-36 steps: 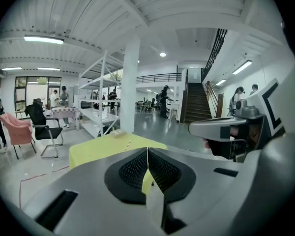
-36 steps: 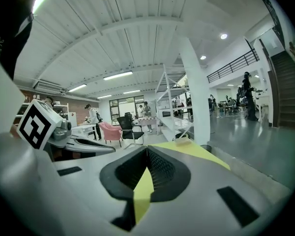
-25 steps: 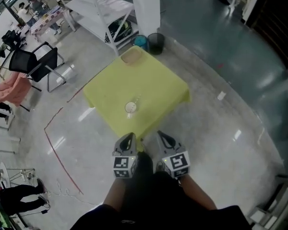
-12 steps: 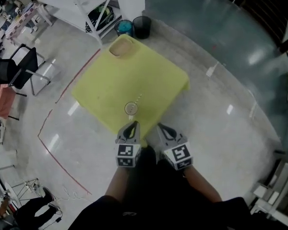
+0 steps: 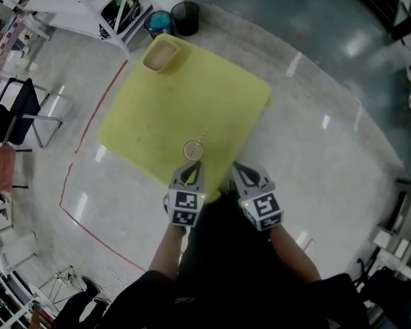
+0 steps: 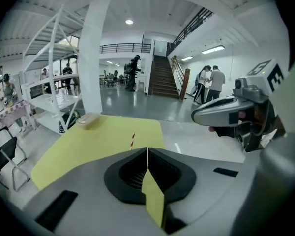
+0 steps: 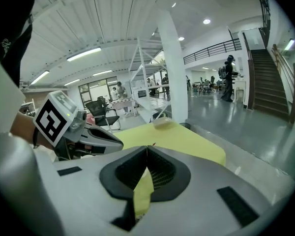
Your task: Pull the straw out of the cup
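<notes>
A polished grey hall floor (image 5: 315,149) surrounds the square table (image 5: 212,81) under its yellow-green cloth. The small round pale cup (image 5: 193,150) sits near the table edge closest to you, likely so that both hands reach it without leaning. Its thin red-and-white striped straw (image 5: 203,136) leans over the rim toward the far side, leaving a free end to pinch. A shallow beige tray (image 5: 160,55) rests at the far corner, well apart. Your left gripper (image 5: 192,168), just short of the cup, has its jaws pressed together on nothing. Your right gripper (image 5: 238,170) beside it is likewise closed and empty. You need to open one before gripping.
</notes>
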